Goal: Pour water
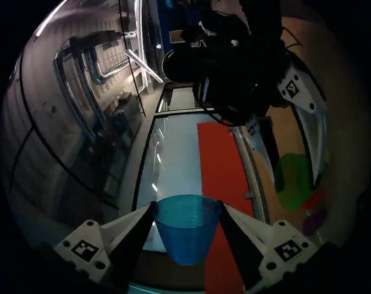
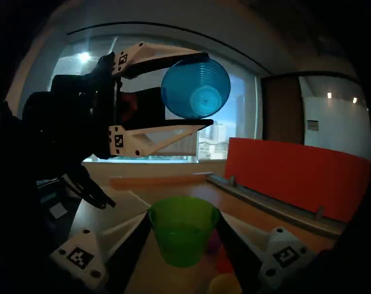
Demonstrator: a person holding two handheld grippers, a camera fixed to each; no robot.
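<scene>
In the left gripper view my left gripper (image 1: 187, 214) is shut on a blue plastic cup (image 1: 187, 237), both fingers pressing its sides. The right gripper view shows that left gripper (image 2: 210, 88) up high, holding the blue cup (image 2: 195, 88) tipped on its side with its base toward the camera, above a green cup (image 2: 183, 242). My right gripper (image 2: 183, 219) is shut on the green cup just over the wooden table (image 2: 151, 191). From the left gripper view, the right gripper (image 1: 297, 169) and the green cup (image 1: 290, 188) lie ahead to the right. I can see no water stream.
An orange partition (image 2: 303, 176) runs along the table's right side, with a metal rail at its foot. Small purple (image 2: 214, 242), red (image 2: 224, 262) and yellow (image 2: 224, 285) cups sit just beyond the green cup. A dark-sleeved arm (image 2: 63, 127) holds the left gripper. Windows stand behind.
</scene>
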